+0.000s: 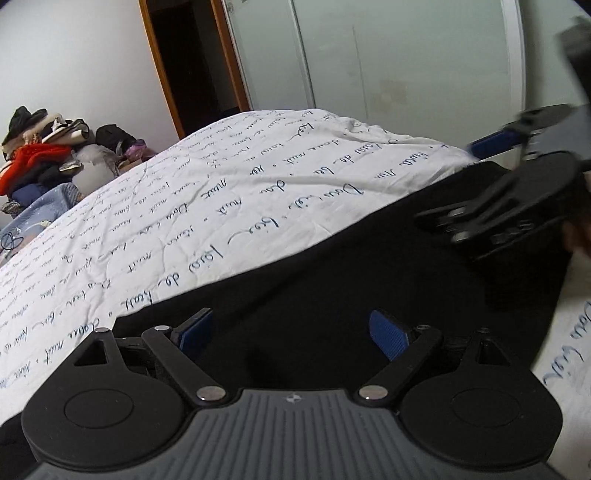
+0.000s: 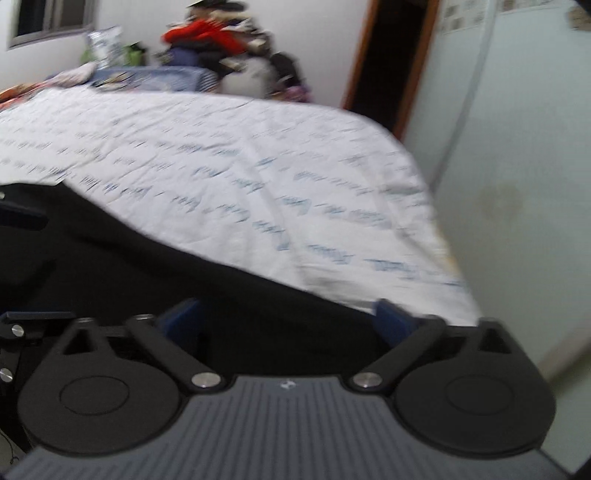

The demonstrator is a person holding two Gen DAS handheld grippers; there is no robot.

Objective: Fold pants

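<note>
Directly ahead of the left wrist camera, the left gripper [image 1: 293, 332] stands released, its blue pads [image 1: 388, 334] wide apart over the black pants [image 1: 332, 266] with no cloth pinched between them. The pants lie spread across the near part of the bed, on a white sheet printed with blue script [image 1: 184, 221]. At far left a pile of clothes [image 1: 48, 151] rests against the wall; a dark doorway [image 1: 192, 66] and a pale wardrobe panel [image 1: 388, 55] stand beyond the bed. At right the right gripper [image 1: 509, 206] appears blurred above the pants; its jaw setting cannot be read from this side.

From the right wrist view, which is motion-blurred, the right gripper [image 2: 291, 321] is fully released, jaws spread, holding nothing, with the pants [image 2: 147, 266] beneath and ahead. Part of the left gripper [image 2: 22, 218] shows at the left edge. Only this view shows a window [image 2: 48, 18] at far left.
</note>
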